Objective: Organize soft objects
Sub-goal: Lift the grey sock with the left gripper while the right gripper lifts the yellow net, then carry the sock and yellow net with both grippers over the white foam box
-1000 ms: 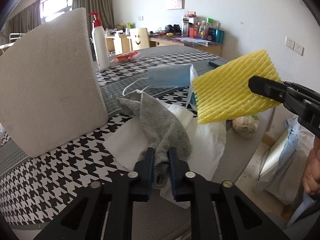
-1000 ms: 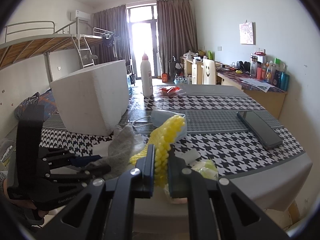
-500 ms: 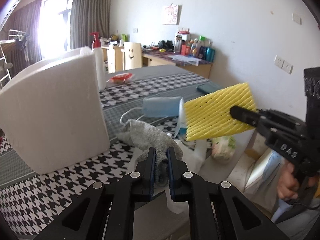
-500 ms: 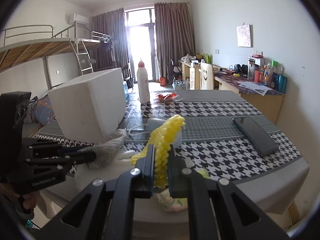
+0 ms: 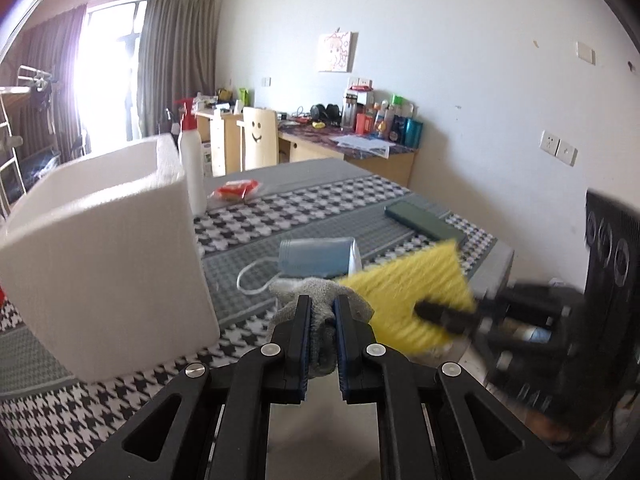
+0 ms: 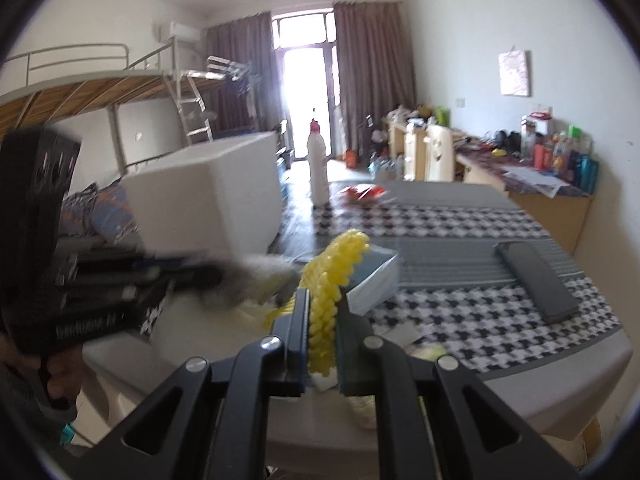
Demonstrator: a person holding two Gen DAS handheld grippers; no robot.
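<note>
My left gripper [image 5: 321, 305] is shut on a grey sock [image 5: 320, 294], which hangs bunched between the pads above the table's near edge. My right gripper [image 6: 322, 300] is shut on a yellow foam net sleeve [image 6: 338, 258]; the left wrist view shows that sleeve [image 5: 416, 292] as a blurred flat sheet just right of the sock. In the right wrist view the left gripper [image 6: 216, 276] and sock [image 6: 264, 268] appear blurred at the left. A blue face mask [image 5: 316, 256] lies on the table behind both. A large white foam box [image 5: 104, 256] stands open-topped at the left.
A houndstooth-patterned table [image 5: 304, 208] carries a dark phone [image 5: 424, 222], a white pump bottle [image 5: 192, 172] and a red packet [image 5: 236, 190]. A crumpled wrapper [image 6: 424, 350] lies near the front edge. A cluttered desk [image 5: 360, 140] lines the right wall; a bunk bed [image 6: 100, 88] stands at the left.
The left gripper has risen with the grey sock, lifting it off the white tissue. The yellow sleeve in the right gripper now sits lower and closer to the sock in the left wrist view.
</note>
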